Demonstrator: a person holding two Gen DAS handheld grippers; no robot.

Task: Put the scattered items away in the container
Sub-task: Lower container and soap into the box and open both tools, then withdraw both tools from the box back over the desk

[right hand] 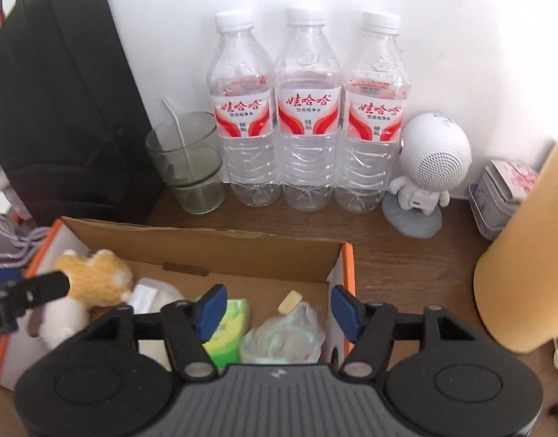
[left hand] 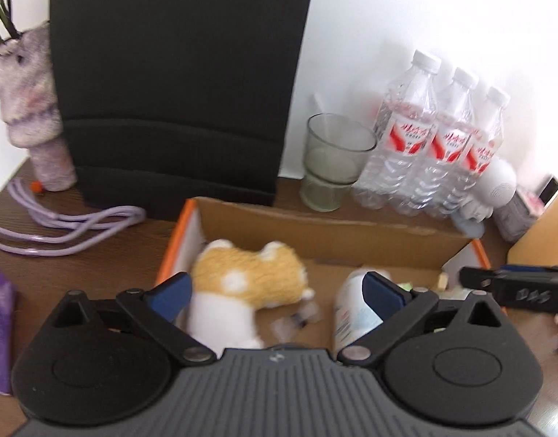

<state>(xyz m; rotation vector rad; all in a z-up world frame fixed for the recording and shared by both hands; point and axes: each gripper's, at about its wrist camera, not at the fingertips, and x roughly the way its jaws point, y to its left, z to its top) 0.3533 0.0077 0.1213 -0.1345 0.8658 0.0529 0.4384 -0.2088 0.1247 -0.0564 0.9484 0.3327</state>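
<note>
With both my left hand-held gripper and right hand-held gripper open and empty over the orange-edged cardboard box, the orange-and-white plush toy, green tissue pack and crumpled clear bag lay inside, while the lilac cord at ten o'clock on the brown wooden surface looked left to tidy.

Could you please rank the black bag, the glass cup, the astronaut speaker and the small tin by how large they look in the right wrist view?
1. black bag, though cut off at the frame edge
2. glass cup and astronaut speaker: too alike to rank
3. small tin, partly hidden
</note>
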